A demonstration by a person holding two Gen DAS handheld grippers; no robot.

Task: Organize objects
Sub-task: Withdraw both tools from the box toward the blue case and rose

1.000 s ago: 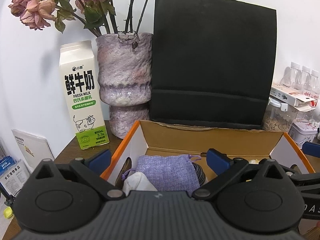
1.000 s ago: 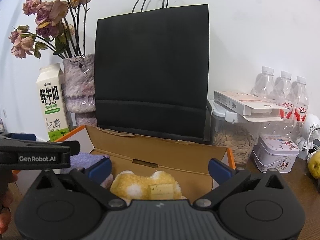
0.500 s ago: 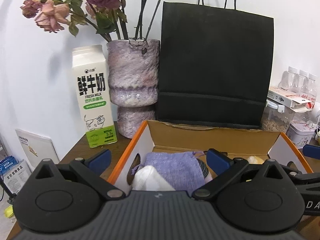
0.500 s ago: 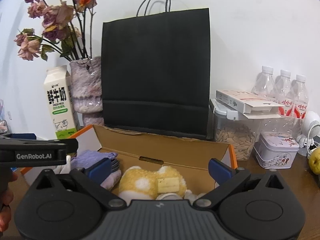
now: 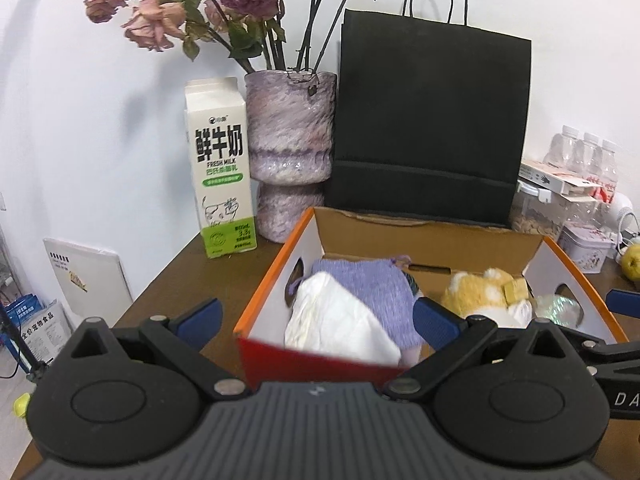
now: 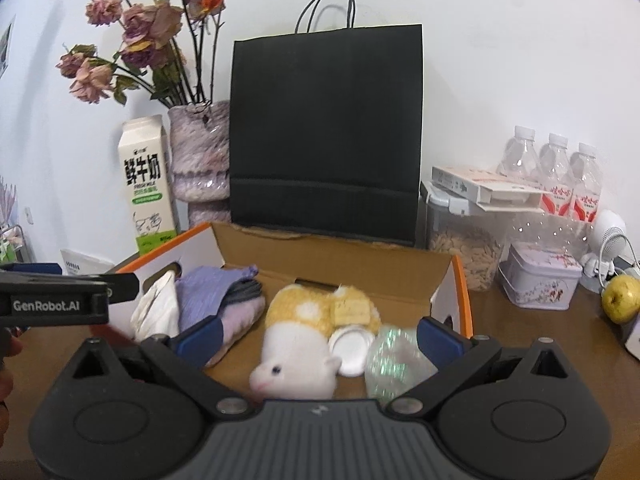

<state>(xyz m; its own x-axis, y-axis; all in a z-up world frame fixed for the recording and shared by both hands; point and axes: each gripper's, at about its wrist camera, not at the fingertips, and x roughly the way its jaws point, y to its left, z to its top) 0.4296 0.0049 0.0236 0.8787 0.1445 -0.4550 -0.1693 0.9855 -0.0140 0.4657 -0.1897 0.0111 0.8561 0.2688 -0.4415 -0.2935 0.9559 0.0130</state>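
Note:
An open cardboard box with orange edges sits on the wooden table; it also shows in the right wrist view. Inside lie a white cloth, a purple knit pouch, a yellow and white plush hamster and a clear plastic bottle with a white cap. My left gripper is open and empty above the box's near left corner. My right gripper is open and empty above the hamster and bottle.
Behind the box stand a black paper bag, a purple vase of dried roses and a milk carton. At the right are a seed jar, water bottles, a tin and a green fruit.
Both grippers have pulled back and risen from the box, so more of its inside shows. The hamster, bottle and white cloth are now in fuller view. Both stay open.

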